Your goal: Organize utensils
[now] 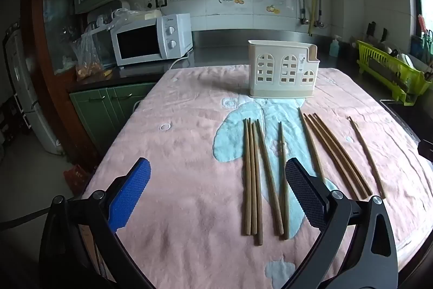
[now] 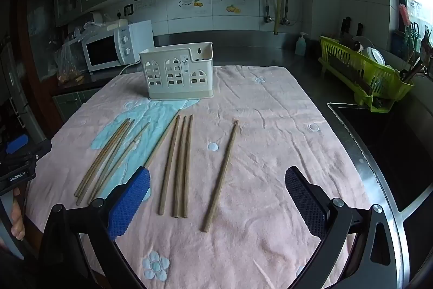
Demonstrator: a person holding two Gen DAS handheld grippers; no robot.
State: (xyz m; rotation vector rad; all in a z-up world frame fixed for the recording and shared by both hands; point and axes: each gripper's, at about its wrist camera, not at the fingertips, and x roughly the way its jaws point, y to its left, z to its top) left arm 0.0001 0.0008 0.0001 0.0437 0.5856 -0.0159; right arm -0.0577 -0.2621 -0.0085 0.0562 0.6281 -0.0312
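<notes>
Several wooden chopsticks [image 1: 253, 178] lie in loose groups on a pink towel [image 1: 176, 153]; they also show in the right wrist view [image 2: 178, 167]. A cream utensil holder [image 1: 282, 69] with window cut-outs stands upright at the towel's far end, also seen in the right wrist view [image 2: 180, 73]. My left gripper [image 1: 217, 197] is open and empty, above the towel's near left, short of the left chopstick group. My right gripper [image 2: 217, 197] is open and empty above the near ends of the right chopsticks; a single chopstick [image 2: 220, 178] lies between its fingers' line.
A white microwave [image 1: 151, 39] stands on the counter at the back left. A green dish rack [image 2: 365, 75] stands at the right beside a dark sink [image 2: 384, 142]. A soap bottle [image 2: 300, 45] stands at the back. The left gripper's body [image 2: 16, 164] shows at the left edge.
</notes>
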